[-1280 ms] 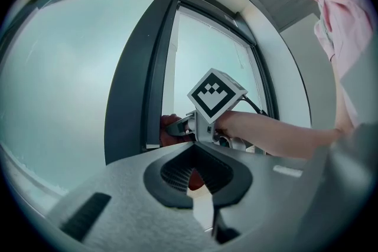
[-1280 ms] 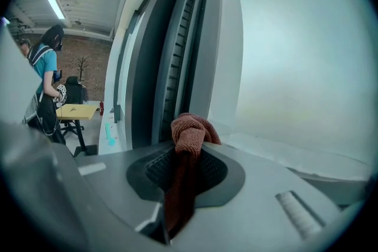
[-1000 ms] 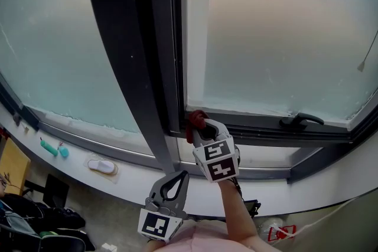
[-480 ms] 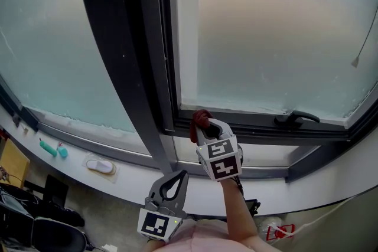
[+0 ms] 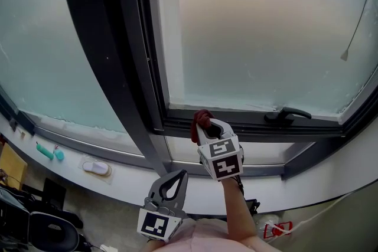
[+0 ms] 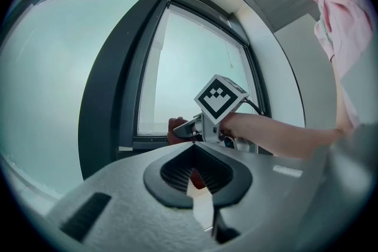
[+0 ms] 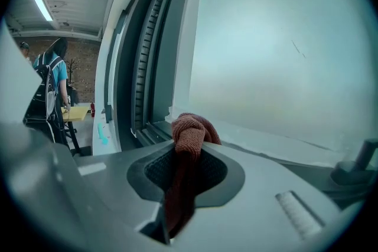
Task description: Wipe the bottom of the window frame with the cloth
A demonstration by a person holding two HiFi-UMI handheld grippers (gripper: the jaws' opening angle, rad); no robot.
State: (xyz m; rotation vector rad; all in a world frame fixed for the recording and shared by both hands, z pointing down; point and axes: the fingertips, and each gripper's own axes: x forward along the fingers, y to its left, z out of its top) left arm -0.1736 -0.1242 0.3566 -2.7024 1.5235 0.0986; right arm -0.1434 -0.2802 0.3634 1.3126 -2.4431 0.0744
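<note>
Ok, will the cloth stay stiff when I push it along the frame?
Probably floppy: the cloth bunches above the jaws of the right gripper and hangs limp below, so it would likely fold over. Its coarse weave should drag on the frame rather than slip. It looks light, held by a pinch alone.

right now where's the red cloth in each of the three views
Head view: the cloth is just below centre, clamped in the right gripper at the bottom window frame.
Left gripper view: a small red bunch near centre, just left of the right gripper.
Right gripper view: dead centre, poking up between the jaws.
Shared landmark: the frosted pane behind the cloth in every view.
</note>
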